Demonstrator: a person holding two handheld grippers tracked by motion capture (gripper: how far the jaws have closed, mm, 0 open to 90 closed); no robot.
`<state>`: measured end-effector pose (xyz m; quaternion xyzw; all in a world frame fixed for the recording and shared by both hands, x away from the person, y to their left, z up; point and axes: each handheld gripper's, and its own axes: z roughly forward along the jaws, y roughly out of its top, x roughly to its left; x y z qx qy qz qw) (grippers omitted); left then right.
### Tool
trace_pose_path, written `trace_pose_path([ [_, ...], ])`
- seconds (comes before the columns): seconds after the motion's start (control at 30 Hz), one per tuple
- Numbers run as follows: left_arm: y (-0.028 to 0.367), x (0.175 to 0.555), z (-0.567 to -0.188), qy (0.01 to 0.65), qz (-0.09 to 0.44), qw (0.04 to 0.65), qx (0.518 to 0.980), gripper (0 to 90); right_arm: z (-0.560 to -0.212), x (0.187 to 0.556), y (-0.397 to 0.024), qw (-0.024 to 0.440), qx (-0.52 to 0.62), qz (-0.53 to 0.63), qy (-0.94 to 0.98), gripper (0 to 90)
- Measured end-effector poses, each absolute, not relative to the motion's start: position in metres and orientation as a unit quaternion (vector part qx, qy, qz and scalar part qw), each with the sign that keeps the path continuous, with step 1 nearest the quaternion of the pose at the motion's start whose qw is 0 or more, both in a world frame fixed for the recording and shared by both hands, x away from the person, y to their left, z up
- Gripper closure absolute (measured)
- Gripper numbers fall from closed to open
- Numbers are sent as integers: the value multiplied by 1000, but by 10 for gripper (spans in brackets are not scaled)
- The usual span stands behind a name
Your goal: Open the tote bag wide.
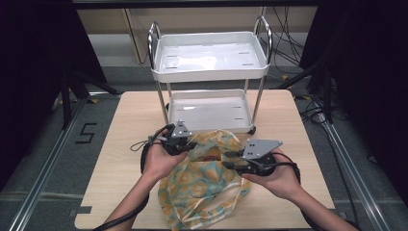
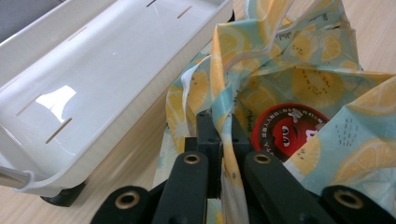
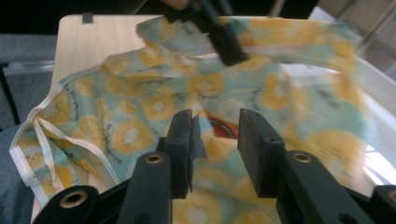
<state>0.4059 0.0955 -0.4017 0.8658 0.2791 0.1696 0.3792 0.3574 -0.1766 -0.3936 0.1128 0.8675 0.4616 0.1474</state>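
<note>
Already the left gripper (image 2: 219, 140) has its jaws pinched together on a fold at the rim of the lemon-print cloth bag (image 1: 202, 185), which lies on the wooden table (image 1: 120, 144) close to the person. Opposite it, the right gripper (image 3: 215, 140) has its jaws apart just above the cloth, gripping nothing yet. Between them the bag's mouth gapes a little, and a red round packet (image 2: 287, 130) shows inside. So, by my reading, one side is held and the other side has yet to be caught. Beyond the bag stands a white cart (image 1: 210, 62), both trays bare.
</note>
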Motion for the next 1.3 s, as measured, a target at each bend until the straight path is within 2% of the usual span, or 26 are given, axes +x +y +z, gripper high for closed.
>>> trace_pose_path([
  [0.23,93,410,-402,269,169,376,870,887,-403,370,-143,125,92,431,889,615],
  [0.6,89,411,-404,275,163,374,871,886,-420,381,-127,98,111,390,909,604],
  [0.67,89,412,-404,275,162,373,871,886,-422,382,-125,93,111,384,912,637],
  [0.77,87,414,-404,270,160,370,875,886,-424,380,-122,89,102,367,920,750],
  [0.8,87,414,-404,270,160,370,875,886,-424,380,-122,89,102,367,920,750],
  [0.9,85,415,-406,271,158,365,876,886,-426,376,-121,85,75,358,927,855],
  [1.03,80,419,-411,267,162,342,886,886,-427,366,-122,66,77,347,933,875],
  [1.17,77,425,-422,268,162,316,895,886,-432,355,-127,36,15,339,940,890],
  [1.3,74,428,-433,270,157,299,902,885,-444,341,-138,-2,35,315,948,896],
])
